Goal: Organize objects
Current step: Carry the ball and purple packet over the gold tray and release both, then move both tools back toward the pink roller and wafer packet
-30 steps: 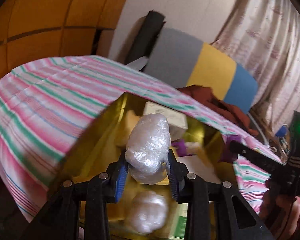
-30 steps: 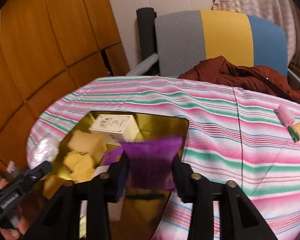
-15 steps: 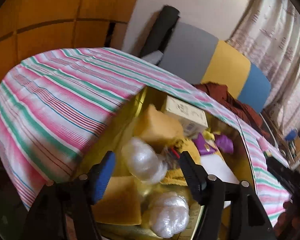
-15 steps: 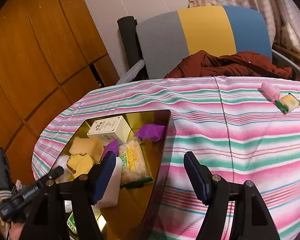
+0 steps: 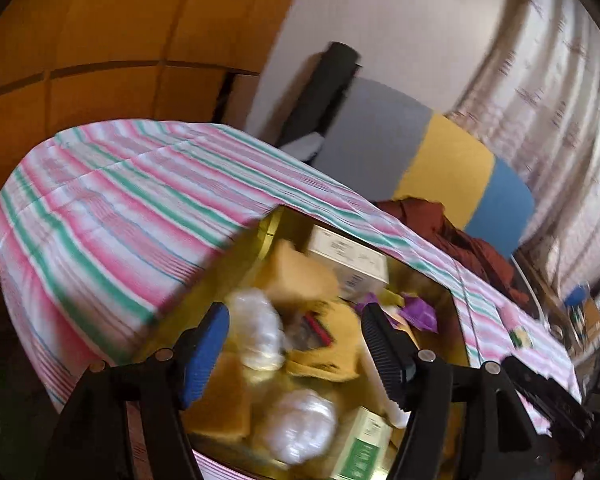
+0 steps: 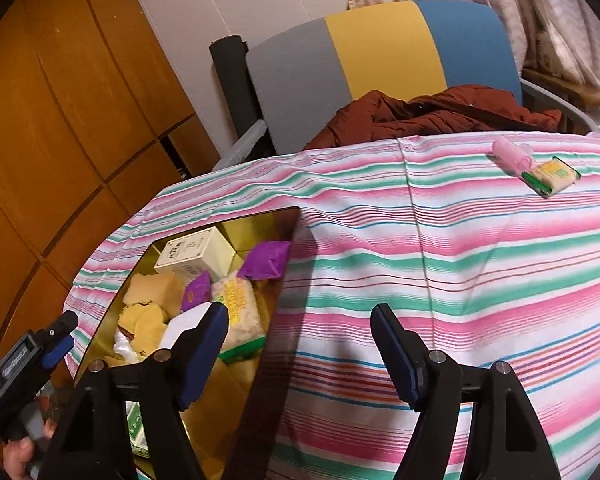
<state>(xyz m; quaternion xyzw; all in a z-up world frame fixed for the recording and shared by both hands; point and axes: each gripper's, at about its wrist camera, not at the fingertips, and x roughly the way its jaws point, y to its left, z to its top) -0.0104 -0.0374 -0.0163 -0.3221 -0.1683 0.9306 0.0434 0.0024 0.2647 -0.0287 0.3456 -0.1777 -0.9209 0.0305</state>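
Note:
A gold box [image 5: 236,264] [image 6: 260,224] sits on the striped tablecloth and holds several items. My left gripper [image 5: 294,344] is open and empty above it, over a clear-wrapped bundle [image 5: 258,332], yellow sponges [image 5: 300,276] and a white carton [image 5: 348,260]. My right gripper [image 6: 300,352] is open and empty over the box's right wall. A purple packet [image 6: 266,260], a rice-cracker pack [image 6: 240,312] and the carton [image 6: 196,252] lie in the box. A pink item [image 6: 510,154] and a green-yellow packet [image 6: 550,176] lie on the cloth at the far right.
A grey, yellow and blue chair [image 6: 380,52] with a brown jacket [image 6: 428,116] stands behind the table. A wooden wall [image 6: 60,100] is at the left. The left gripper's body [image 6: 24,364] shows at the lower left of the right wrist view.
Both grippers opened. The left one let the wrapped bundle drop into the box; the right one let the purple packet drop in. Both then pulled back, the right one shifting right.

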